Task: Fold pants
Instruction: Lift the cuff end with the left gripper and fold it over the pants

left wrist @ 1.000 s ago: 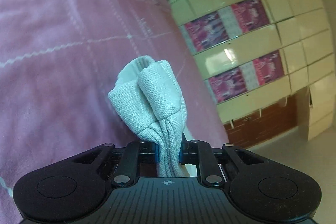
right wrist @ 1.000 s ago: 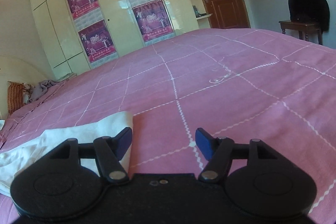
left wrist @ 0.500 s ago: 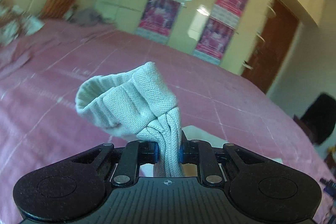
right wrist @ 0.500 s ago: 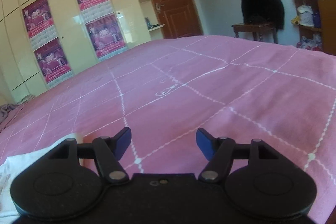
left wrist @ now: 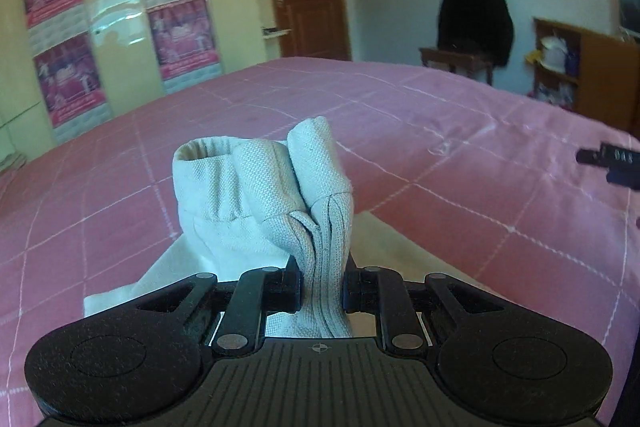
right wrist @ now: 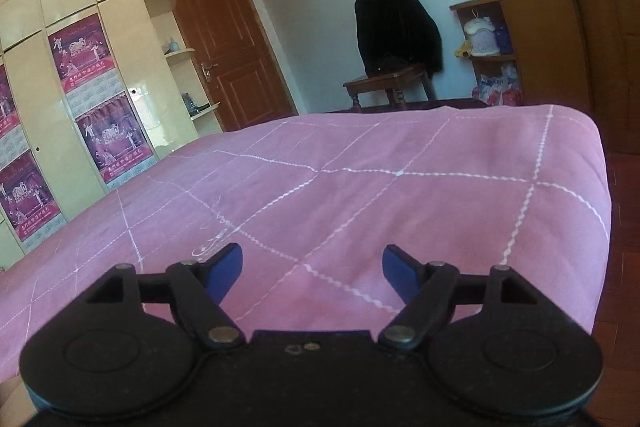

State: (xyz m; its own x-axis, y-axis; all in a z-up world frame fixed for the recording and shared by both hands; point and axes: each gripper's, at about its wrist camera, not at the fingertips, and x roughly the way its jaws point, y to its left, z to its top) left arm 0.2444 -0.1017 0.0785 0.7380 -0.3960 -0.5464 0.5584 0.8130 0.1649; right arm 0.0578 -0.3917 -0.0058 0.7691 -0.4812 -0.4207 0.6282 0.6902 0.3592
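— Which step was it?
— Carrying a fold over: the left gripper (left wrist: 320, 293) was clamped on a bunched hem of the pale waffle-knit cotton pants (left wrist: 256, 199), lifted above the pink quilted bedspread (left wrist: 460, 155).
— And the right gripper (right wrist: 312, 267)?
— Empty, its jaws just widening. Next probably meant laying the cloth flat.

A pink bedspread (right wrist: 400, 211) with white grid lines covers the bed. Behind it stand cream wardrobe doors (right wrist: 36, 75) bearing magenta posters (right wrist: 80, 59), a brown door (right wrist: 224, 43), a wooden chair (right wrist: 384, 83) draped in black, perhaps a jacket, and a wooden shelf unit (right wrist: 540, 47).
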